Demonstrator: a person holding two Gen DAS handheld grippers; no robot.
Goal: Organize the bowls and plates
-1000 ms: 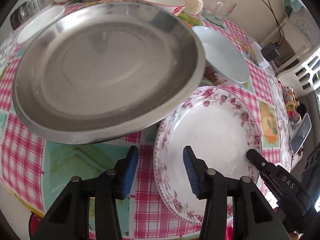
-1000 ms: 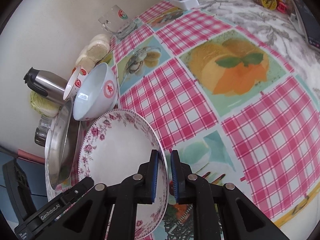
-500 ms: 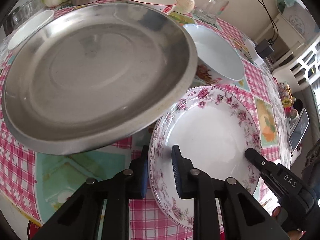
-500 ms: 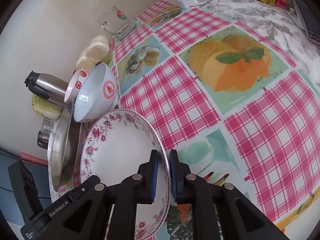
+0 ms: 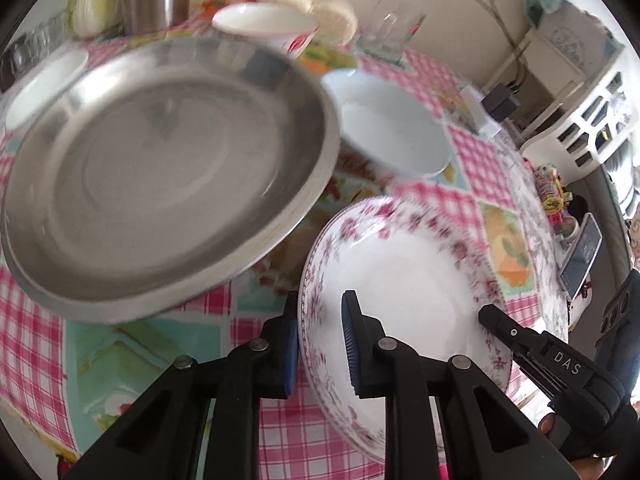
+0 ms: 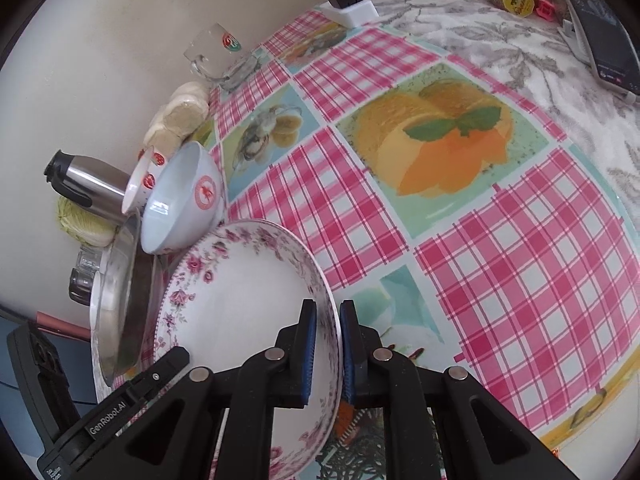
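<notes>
Two grippers clamp the floral plate (image 5: 404, 280): the left gripper (image 5: 320, 344) pinches its rim at nine o'clock, the right gripper (image 6: 328, 344) at three o'clock. Steel tray (image 5: 160, 168) sits at the plate's ten o'clock, white bowl (image 5: 388, 120) at twelve.

This is a lived-in home dining corner. A table under a pink-checked oilcloth printed with fruit pictures (image 6: 520, 280) stands against a cream wall. Along its wall edge crowd a steel thermos jug (image 6: 92, 184), a pale cabbage (image 6: 80, 224), round buns (image 6: 184, 116) and a clear glass mug (image 6: 216, 56). Beyond the table's far end stand a white lattice plastic chair (image 5: 592, 120) and a plugged-in black charger (image 5: 500, 102).
</notes>
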